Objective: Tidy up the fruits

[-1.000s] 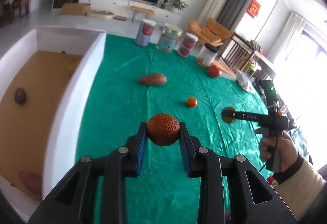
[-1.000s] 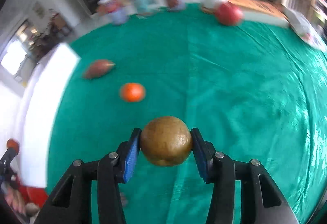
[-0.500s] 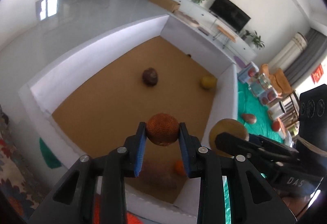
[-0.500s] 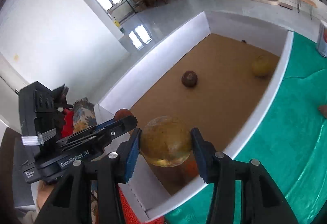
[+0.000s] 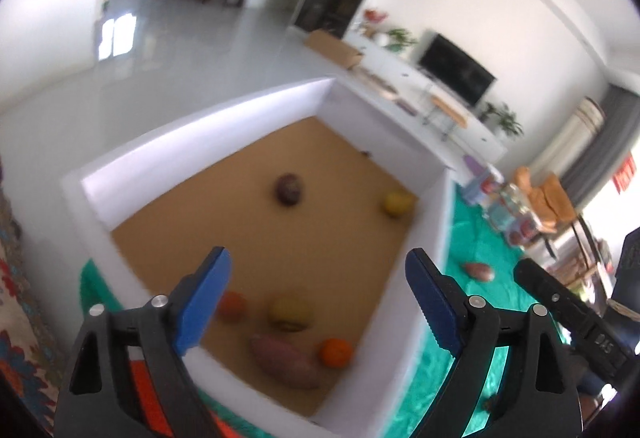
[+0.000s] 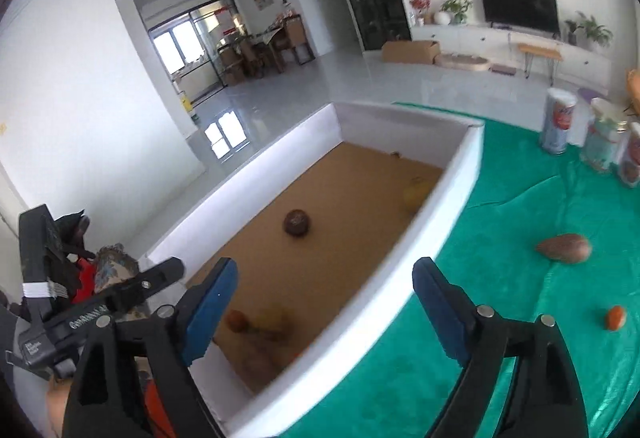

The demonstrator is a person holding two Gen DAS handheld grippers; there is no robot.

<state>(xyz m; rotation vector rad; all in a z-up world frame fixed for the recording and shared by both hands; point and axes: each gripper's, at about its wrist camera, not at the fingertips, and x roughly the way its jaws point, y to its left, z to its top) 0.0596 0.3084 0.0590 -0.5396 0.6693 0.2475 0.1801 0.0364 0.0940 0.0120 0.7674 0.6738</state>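
Observation:
My left gripper is open and empty above the white box with the brown floor. Below it lie a reddish-orange fruit, a yellow-brown fruit, a sweet potato and an orange. A dark fruit and a yellow fruit lie farther back. My right gripper is open and empty over the box's right wall. Both dropped fruits show blurred in the right wrist view.
On the green cloth lie a sweet potato and a small orange fruit. Several cans and jars stand at the far edge. The left gripper's body is at the left of the right wrist view.
Both grippers opened over the box and let go of their fruits. The reddish-orange fruit and the yellow-brown fruit now lie on the box floor near the front.

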